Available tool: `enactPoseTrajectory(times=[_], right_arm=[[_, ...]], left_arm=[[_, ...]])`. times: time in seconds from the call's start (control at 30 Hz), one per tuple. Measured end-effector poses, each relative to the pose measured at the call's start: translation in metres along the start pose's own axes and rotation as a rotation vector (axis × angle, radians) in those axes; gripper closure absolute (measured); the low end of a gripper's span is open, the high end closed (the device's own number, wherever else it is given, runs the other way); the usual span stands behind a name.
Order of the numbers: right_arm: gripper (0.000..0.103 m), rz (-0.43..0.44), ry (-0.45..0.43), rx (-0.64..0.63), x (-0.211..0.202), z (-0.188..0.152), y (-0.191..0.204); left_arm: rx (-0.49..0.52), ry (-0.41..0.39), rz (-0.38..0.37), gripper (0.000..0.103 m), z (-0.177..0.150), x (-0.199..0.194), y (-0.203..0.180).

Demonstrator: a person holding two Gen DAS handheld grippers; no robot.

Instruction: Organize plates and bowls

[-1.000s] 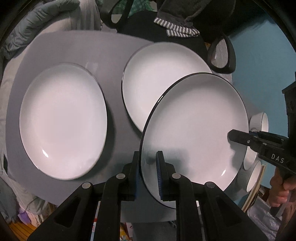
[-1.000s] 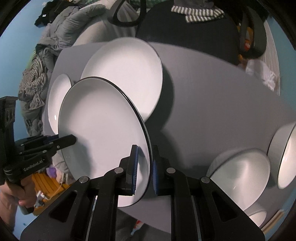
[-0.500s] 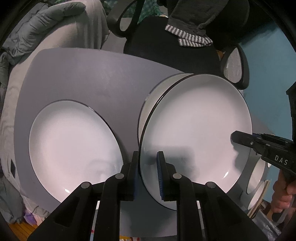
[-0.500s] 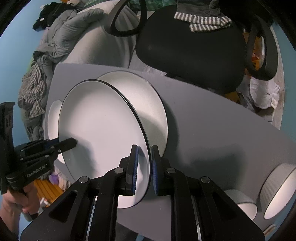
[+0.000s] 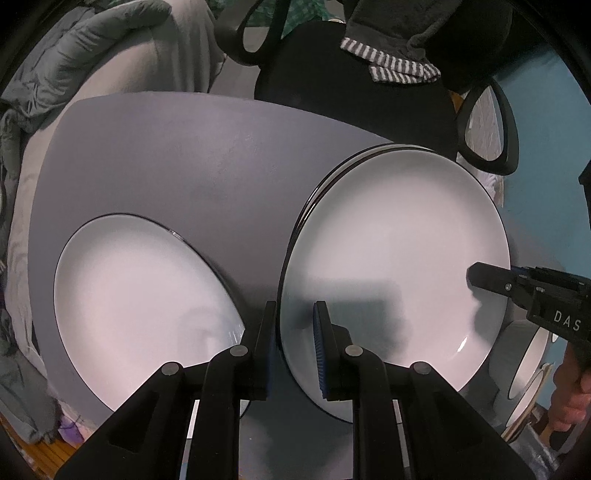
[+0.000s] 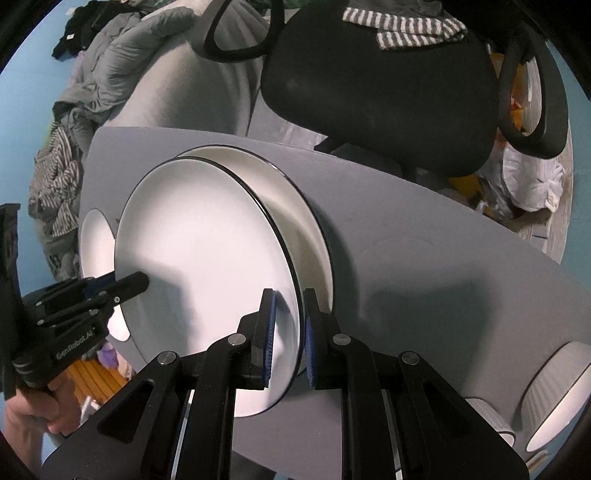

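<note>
Biggest thing here is the grey desk, with a black office chair parked at its far side and a striped cloth draped over the chair back. A heap of grey clothes sits past the far left corner.

On the desk there's a bottom plate, white with a thin dark rim, lying flat. A held plate of the same kind hangs right over it, tilted a bit, so only a sliver of the lower one peeks out at the far edge. Can't tell if the two are touching yet. Another white plate lies to the left, apart from the pair.

Over at the near right there are two ribbed white bowls, just beside each other.

The left tool is clamped on the held plate's left rim, blue pads on both faces. The right tool is pinching the opposite rim the same way. So both tools are closed on that one plate, one per side.
</note>
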State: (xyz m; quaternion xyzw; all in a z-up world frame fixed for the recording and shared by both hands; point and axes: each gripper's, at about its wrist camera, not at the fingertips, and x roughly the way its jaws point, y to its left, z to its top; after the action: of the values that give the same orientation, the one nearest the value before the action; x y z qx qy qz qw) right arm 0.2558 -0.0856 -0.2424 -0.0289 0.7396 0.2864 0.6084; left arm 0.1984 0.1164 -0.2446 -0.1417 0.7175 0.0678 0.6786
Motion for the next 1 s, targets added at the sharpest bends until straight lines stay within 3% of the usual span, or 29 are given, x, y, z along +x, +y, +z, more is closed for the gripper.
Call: enactPoseTrajectory(times=[0.3,0.4,0.67,0.77,0.87,1.0], right_arm=[[0.088,0.004,0.022,0.021,0.000,0.006,-0.001],[0.082,0.011,0.032,0.026,0.001,0.008,-0.001],[0.054,0.001,0.068,0.025,0.002,0.012,0.010],[0.052,-0.024,0.078,0.015,0.002,0.013,0.013],[0.051,-0.029,0.085,0.020,0.003,0.013,0.013],[0.050,-0.048,0.087,0.022,0.002,0.010,0.015]], left_arm=[[0.013,0.002,0.023,0.085,0.007,0.002,-0.001],[0.030,0.001,0.030,0.085,0.008,0.003,-0.004],[0.104,-0.008,0.108,0.085,0.007,0.005,-0.016],[0.119,-0.008,0.134,0.084,0.007,0.006,-0.021],[0.125,-0.017,0.147,0.073,0.006,0.004,-0.023],[0.116,-0.028,0.149,0.071,0.005,0.001,-0.021]])
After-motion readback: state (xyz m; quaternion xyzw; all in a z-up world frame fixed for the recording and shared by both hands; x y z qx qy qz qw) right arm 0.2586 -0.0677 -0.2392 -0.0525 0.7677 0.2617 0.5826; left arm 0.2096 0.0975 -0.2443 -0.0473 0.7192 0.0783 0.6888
